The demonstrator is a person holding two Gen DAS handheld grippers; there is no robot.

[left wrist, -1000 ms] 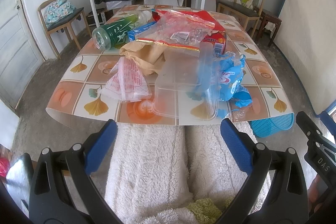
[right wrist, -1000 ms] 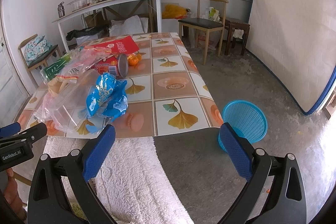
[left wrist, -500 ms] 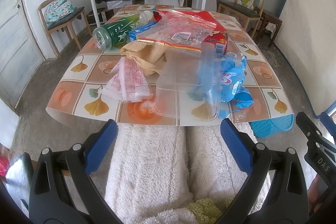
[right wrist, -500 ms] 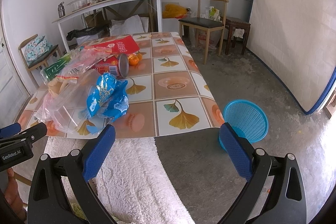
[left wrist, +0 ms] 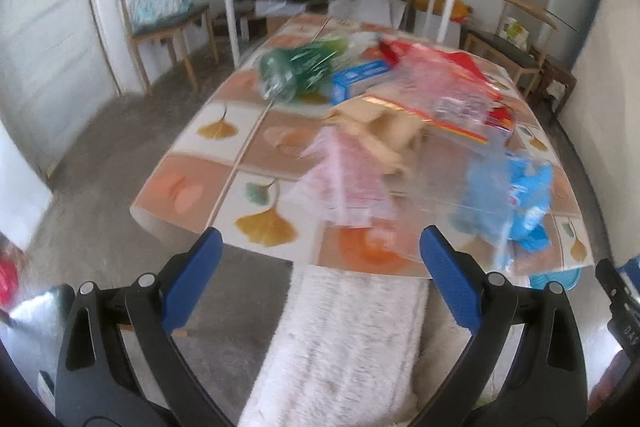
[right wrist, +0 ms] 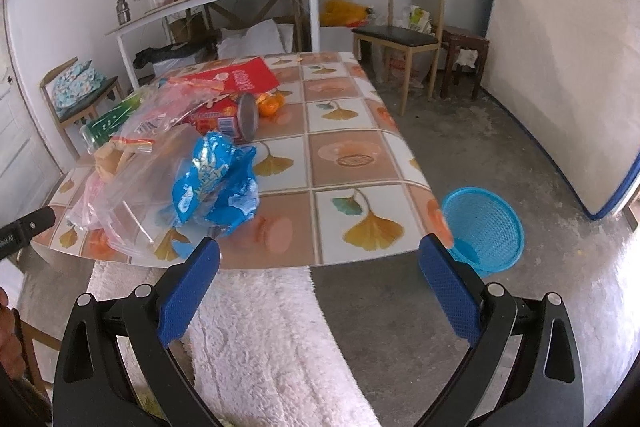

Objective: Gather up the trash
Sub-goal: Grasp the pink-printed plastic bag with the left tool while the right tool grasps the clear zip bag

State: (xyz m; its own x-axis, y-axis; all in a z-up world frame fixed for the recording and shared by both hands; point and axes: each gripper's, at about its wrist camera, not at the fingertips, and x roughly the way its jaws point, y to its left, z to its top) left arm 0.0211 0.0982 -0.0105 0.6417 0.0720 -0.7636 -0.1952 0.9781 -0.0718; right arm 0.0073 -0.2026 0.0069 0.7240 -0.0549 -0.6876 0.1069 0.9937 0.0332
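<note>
The left gripper (left wrist: 318, 261) hung with its blue pads wide apart and nothing between them, above a white fluffy lap (left wrist: 340, 343). Compared with half a second before, its view had swung to the left and gone blurred: the table (left wrist: 208, 203) now sat toward 1 o'clock, and more bare floor showed at 9 o'clock. The right gripper (right wrist: 318, 267) was likewise fully spread and empty, and its view had barely changed.

The trash lay heaped on the table where it was earlier. From the left gripper, a pink wrapper (left wrist: 344, 179) lay at 12 o'clock, a clear bag (left wrist: 448, 95) beyond it, a blue wrapper (left wrist: 524, 195) at 2 o'clock, and a green bottle (left wrist: 300, 71) far at 12 o'clock. From the right gripper, a can (right wrist: 244, 117) lay behind the blue wrapper (right wrist: 216, 179), and a blue basket (right wrist: 484, 227) stood on the floor at 2 o'clock, just beside the table corner.
</note>
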